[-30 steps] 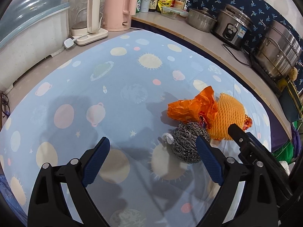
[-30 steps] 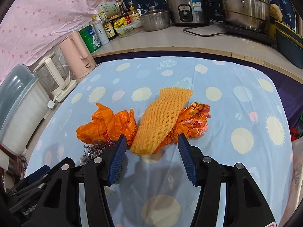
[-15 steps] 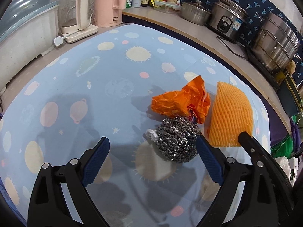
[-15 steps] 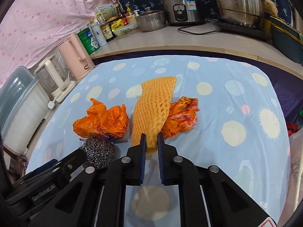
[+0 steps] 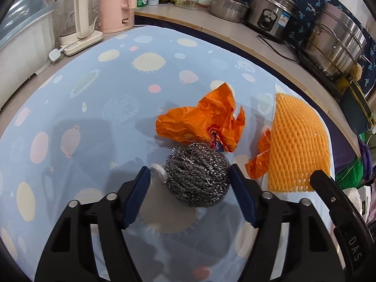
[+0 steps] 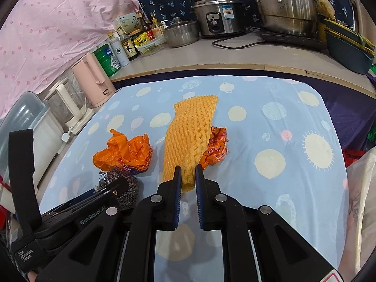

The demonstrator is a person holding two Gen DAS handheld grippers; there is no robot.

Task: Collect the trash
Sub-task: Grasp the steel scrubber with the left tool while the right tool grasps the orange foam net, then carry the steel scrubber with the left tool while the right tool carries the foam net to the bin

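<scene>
Left gripper (image 5: 189,179) closer around scourer (image 5: 197,174)

Blue planet-print cloth (image 5: 105,122) covers the bench. At its far-left edge, a pink kettle (image 5: 116,2) beside a clear glass kettle (image 5: 72,21). Along the back counter, bottles and jars (image 6: 127,47), a lidded steel pot (image 6: 182,34), a rice cooker (image 6: 219,15), then a tall steamer (image 6: 285,9).

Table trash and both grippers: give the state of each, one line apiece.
Foam fruit net: near end pinched, rest lying on the cloth.
Steel scourer: on the cloth, between open fingers.
Orange bag: crumpled, loose.
Orange wrapper: crumpled, partly under the net.
Right gripper: shut on the net.
Left gripper: open.
</scene>
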